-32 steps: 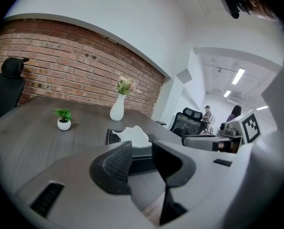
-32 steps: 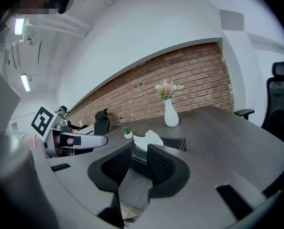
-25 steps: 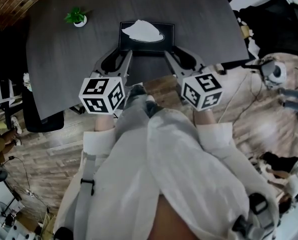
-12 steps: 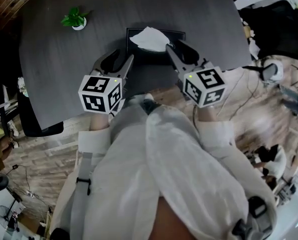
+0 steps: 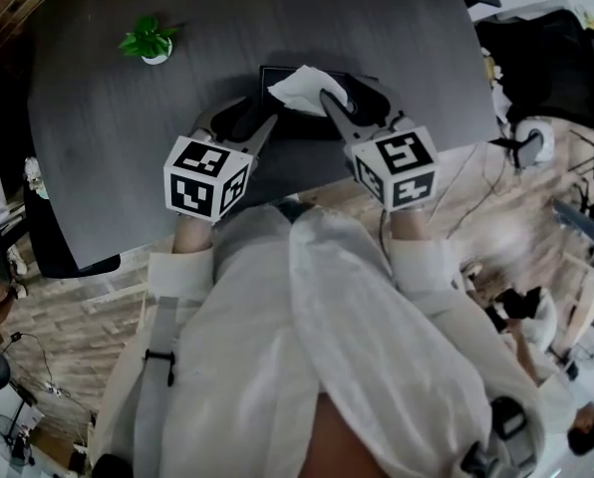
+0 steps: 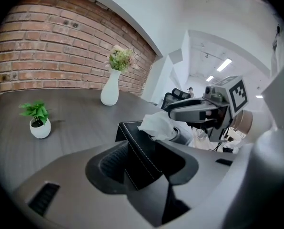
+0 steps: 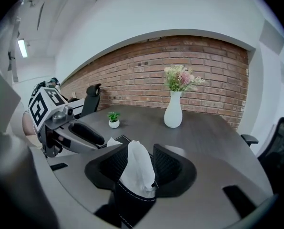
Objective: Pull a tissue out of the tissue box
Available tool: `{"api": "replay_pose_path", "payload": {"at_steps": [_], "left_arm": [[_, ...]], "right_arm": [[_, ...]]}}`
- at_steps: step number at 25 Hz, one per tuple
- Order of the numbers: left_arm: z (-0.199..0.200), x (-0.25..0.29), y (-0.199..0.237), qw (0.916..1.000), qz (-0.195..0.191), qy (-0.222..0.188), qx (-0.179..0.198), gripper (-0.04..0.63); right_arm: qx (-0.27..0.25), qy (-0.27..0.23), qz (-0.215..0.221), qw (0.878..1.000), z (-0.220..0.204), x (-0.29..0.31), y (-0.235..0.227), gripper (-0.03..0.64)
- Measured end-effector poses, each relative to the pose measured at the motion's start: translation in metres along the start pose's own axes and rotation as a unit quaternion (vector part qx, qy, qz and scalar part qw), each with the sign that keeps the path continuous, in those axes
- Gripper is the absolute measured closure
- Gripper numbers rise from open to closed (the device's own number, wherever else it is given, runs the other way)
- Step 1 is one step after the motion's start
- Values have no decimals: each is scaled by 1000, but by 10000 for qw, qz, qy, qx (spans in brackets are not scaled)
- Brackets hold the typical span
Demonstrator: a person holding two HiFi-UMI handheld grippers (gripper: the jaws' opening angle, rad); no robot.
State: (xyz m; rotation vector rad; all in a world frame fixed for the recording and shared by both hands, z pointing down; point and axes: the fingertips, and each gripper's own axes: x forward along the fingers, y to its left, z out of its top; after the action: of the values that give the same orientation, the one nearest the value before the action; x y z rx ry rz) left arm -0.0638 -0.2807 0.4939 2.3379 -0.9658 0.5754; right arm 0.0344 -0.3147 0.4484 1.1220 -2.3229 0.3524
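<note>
1. One white tissue (image 7: pixel 137 175) stands up out of the black tissue box (image 7: pixel 130 206), right between the jaws of the right hand-held gripper (image 7: pixel 139 165). These jaws have just been opening and now stand wide, with the pads clear of the sheet.
2. Wide too, its jaws just opened, the left hand-held gripper (image 6: pixel 144 165) straddles the box's near corner and does not appear to press on it.
3. Closing too low could nip the box rim along with the tissue. With the box unbraced, the pull could lift or drag it. A thin pinch at the tip may tear the sheet.
4. Beyond the left hand-held gripper, a small potted plant (image 6: pixel 36 120) off to its left and a white vase (image 6: pixel 111 89) further ahead stand on the worktop (image 6: pixel 80 113). Both are well apart from the box, and nothing seems to block the pull.
</note>
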Motion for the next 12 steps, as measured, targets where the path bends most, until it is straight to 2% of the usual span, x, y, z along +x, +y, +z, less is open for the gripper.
{"api": "replay_pose_path", "payload": {"at_steps": [8, 12], "left_arm": [[-3, 5, -2, 9992, -384, 144, 33, 434], [-4, 7, -1, 9980, -569, 260, -34, 434]], "right_arm": [[-408, 394, -168, 9982, -5, 22, -1, 463], [-536, 542, -46, 9971, -2, 29, 8, 465]]}}
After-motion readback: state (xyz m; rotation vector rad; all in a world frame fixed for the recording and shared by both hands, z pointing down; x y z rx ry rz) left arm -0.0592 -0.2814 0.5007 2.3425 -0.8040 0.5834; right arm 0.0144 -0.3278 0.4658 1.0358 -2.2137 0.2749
